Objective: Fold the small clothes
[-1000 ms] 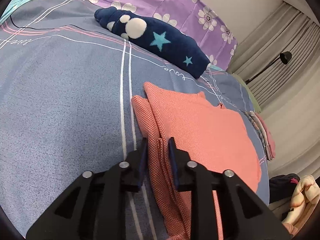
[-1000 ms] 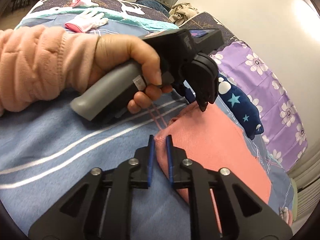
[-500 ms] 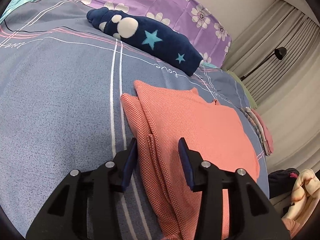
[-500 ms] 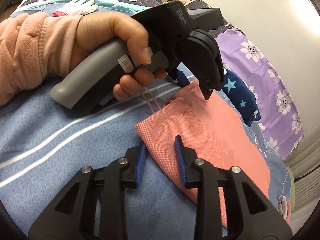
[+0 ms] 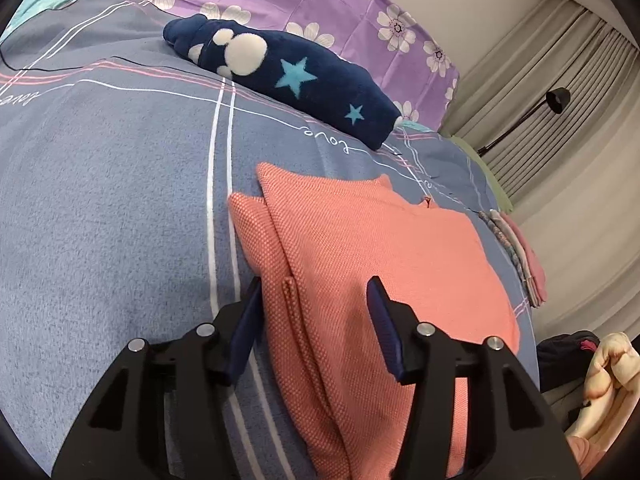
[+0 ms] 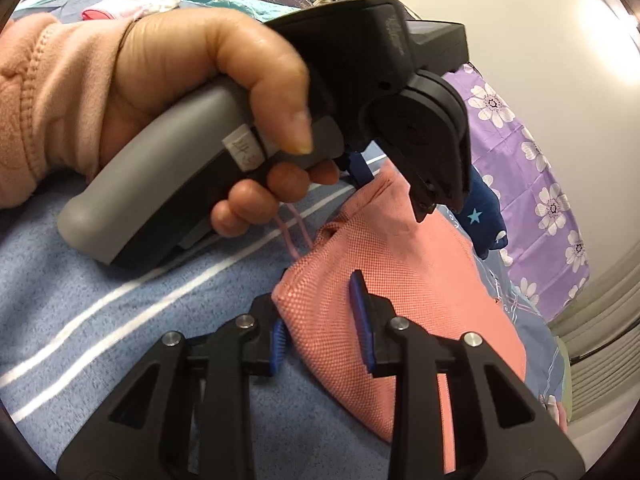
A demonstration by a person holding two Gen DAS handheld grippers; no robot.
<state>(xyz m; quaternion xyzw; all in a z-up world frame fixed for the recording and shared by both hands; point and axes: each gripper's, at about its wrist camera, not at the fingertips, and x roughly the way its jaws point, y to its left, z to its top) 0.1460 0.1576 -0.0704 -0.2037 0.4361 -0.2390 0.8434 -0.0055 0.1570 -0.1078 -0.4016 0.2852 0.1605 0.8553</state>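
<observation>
The left gripper [image 5: 316, 300] stands with its jaws spread wide, gripping nothing; the folded coral garment [image 5: 384, 256] lies flat on the blue-grey bedspread [image 5: 104, 208] directly beneath and ahead of it, its doubled left edge running between the two blue-padded fingers [image 5: 246, 320]. Beyond the fingertips, farther up the bed, a navy plush blanket roll [image 5: 288, 80] with stars rests against a purple floral pillow [image 5: 340, 8]. Off to the right of this claw, at the bed's edge, sits a small stack of folded clothes [image 5: 516, 252].

The right gripper [image 6: 320, 304] is likewise released — its jaws straddle the near corner of the coral garment [image 6: 404, 276] without pinching it. Just ahead and above, the person's left hand [image 6: 192, 92], in a pink sleeve [image 6: 32, 100], grips the other tool's grey handle. Far beyond it lies a white glove [image 6: 136, 0].
</observation>
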